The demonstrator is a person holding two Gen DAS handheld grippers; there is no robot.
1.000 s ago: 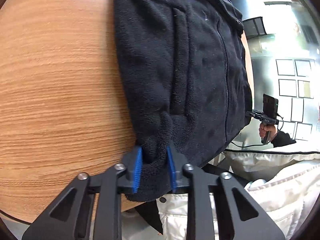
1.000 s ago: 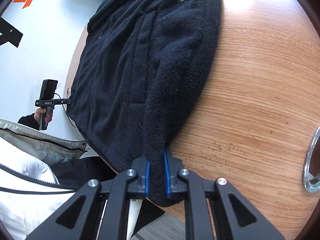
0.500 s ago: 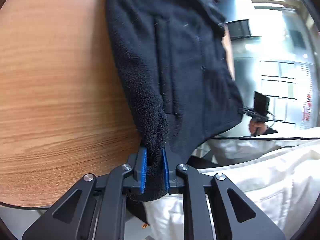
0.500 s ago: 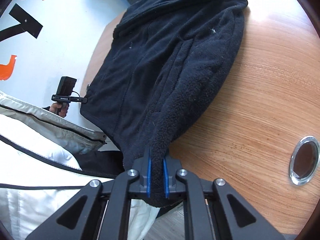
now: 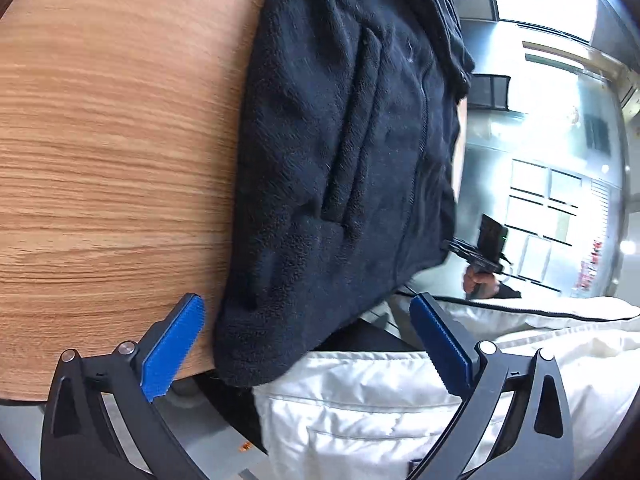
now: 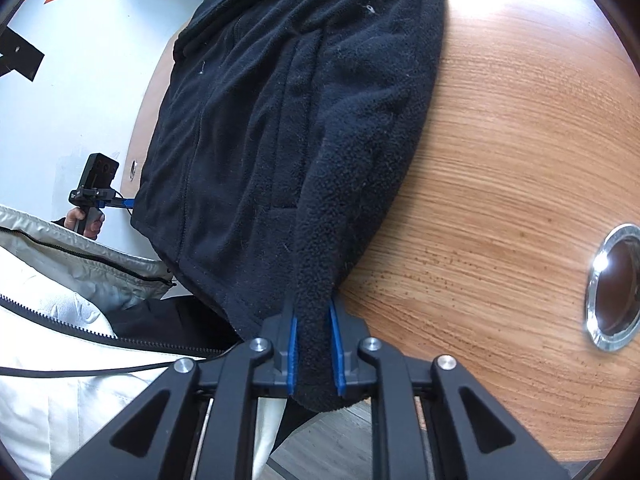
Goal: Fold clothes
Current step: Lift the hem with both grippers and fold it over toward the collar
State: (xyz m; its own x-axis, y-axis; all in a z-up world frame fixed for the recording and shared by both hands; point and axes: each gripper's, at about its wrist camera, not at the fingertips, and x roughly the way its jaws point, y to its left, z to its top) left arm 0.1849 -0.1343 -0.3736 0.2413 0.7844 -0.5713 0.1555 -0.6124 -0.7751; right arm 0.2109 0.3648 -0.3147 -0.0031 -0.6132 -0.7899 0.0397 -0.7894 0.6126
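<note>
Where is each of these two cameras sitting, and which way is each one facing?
Left wrist: rides the open left gripper, facing across the wooden table at the black fleece jacket; right hand far off.
Right wrist: rides the right gripper, clamped on the jacket's corner; left hand far off.
Shared: jacket, table, the person's white coat.

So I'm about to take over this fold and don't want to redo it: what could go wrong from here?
The left hand-held gripper is open, so only the right hand-held gripper holds the black fleece jacket. Pulling now could drag it askew. Its hem overhangs the wooden table edge, so the jacket may slide off. The jacket could also catch on the metal grommet if it is swept right.
</note>
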